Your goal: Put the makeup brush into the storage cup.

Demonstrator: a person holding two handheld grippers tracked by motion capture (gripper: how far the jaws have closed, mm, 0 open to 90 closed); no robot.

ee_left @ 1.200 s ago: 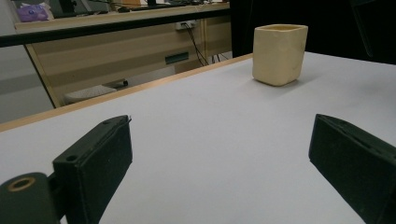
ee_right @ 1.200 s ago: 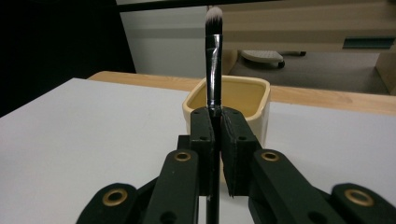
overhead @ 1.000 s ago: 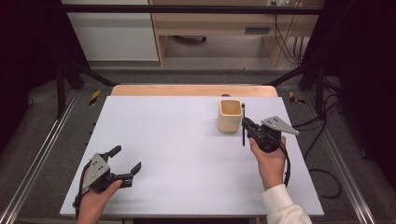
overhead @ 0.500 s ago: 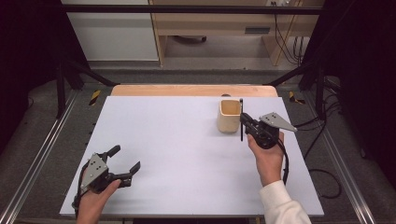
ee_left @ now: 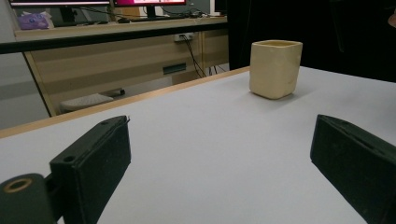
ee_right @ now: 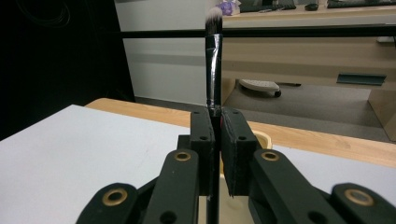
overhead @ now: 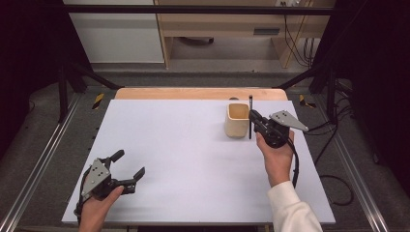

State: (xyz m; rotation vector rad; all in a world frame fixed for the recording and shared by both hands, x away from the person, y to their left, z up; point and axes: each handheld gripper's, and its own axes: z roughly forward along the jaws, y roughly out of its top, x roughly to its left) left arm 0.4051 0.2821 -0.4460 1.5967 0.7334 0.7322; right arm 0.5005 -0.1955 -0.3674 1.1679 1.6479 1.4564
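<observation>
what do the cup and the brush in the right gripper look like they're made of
Cup: probably glazed ceramic or matte plastic; cream, thick-walled, with a soft dull sheen.
Brush, clamped in the right gripper: glossy dark handle, likely lacquered wood or plastic, judging by its long reflective streak; soft pale bristles, fibre unclear.

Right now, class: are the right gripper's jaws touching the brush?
Touching. The right gripper view shows the right gripper with both jaws closed against the handle of the brush, which stands upright between them, bristles up.

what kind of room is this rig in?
Likely a lab or office workspace: a white table inside a black metal frame, wooden desks with monitors behind, and loose cables on grey carpet.
</observation>
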